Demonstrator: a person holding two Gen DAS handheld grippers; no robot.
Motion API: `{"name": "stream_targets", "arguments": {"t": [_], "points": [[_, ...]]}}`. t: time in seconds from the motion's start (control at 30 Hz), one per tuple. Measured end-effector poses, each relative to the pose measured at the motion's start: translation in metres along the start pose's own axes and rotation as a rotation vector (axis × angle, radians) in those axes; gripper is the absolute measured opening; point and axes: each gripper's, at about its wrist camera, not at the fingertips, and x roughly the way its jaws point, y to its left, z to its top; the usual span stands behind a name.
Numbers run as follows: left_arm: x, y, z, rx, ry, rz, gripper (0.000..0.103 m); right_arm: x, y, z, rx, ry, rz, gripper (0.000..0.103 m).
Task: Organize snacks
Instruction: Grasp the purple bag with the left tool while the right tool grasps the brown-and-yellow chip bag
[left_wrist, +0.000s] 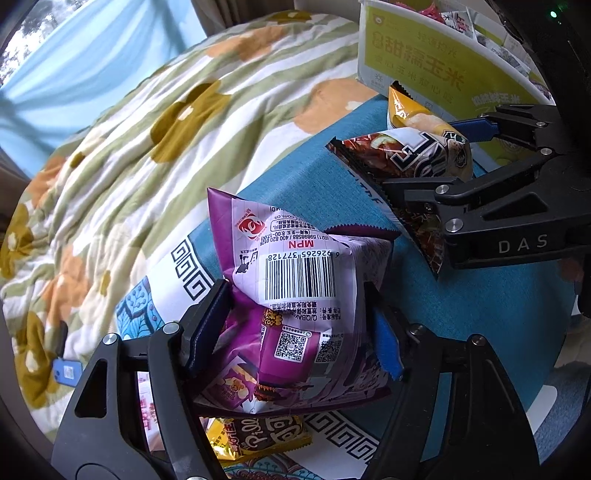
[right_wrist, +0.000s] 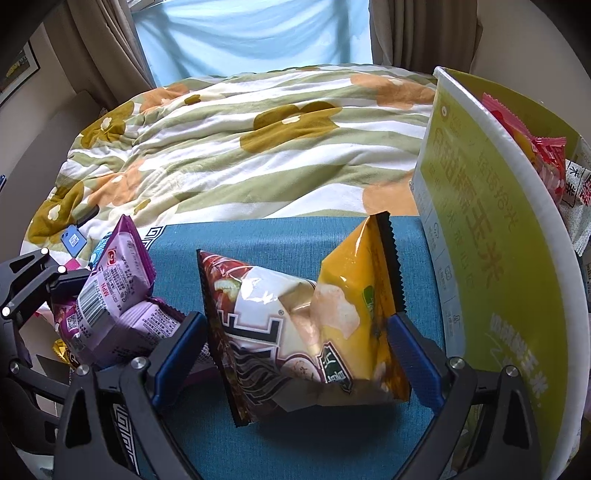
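Off to the left of the tall green and white cardboard box (right_wrist: 480, 236), clamped tight in the left gripper (left_wrist: 295, 332): a crinkly purple and white foil snack bag (left_wrist: 306, 280), pinched at its middle so the ends puffed out. Probably held that way so it would not slip on the way to the box. Under it, flat on the cloth: a small yellow and brown snack packet (left_wrist: 258, 435), not yet picked up.

Closer to the box, squeezed shut in the right gripper (right_wrist: 299, 354): a shiny dark red and white chip bag (right_wrist: 255, 314) and a shiny yellow chip bag (right_wrist: 354, 280), pressed side by side. Most likely grabbed together to save a trip. Lifted above the cloth, judging by the shadow below, just beside the box wall.

Inside the box, near its top: red and white packets (right_wrist: 543, 162) already dropped in. So partway done, by the look of it.

Under everything near the box: a blue woven tablecloth (right_wrist: 295, 236) with a white key-pattern border. Behind the box: a soft quilt with green stripes and orange flowers (right_wrist: 240, 147), with a small blue tag (right_wrist: 74, 240) lying on it. Farther back: a pale blue curtain (right_wrist: 251, 33) and brown drapes.
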Motion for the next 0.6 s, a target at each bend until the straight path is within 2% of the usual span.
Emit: {"name": "stream_targets", "arguments": {"t": [0.03, 0.17, 0.27, 0.37, 0.6], "points": [[-0.001, 0.0, 0.0, 0.0, -0.003, 0.003, 0.068, 0.001, 0.0, 0.0, -0.007, 0.009, -0.013, 0.082], [-0.009, -0.001, 0.0, 0.0, -0.024, 0.021, 0.067, -0.003, 0.001, -0.002, -0.028, 0.007, -0.023, 0.073], [-0.022, 0.0, 0.002, -0.011, -0.045, 0.033, 0.067, -0.009, 0.004, -0.004, -0.037, -0.007, -0.047, 0.07], [-0.04, -0.001, 0.002, -0.014, -0.076, 0.049, 0.067, -0.023, 0.003, -0.003, -0.018, -0.028, -0.03, 0.07], [-0.089, -0.003, 0.003, -0.037, -0.147, 0.098, 0.066, -0.079, 0.005, 0.004, -0.017, -0.11, -0.008, 0.07]]}}
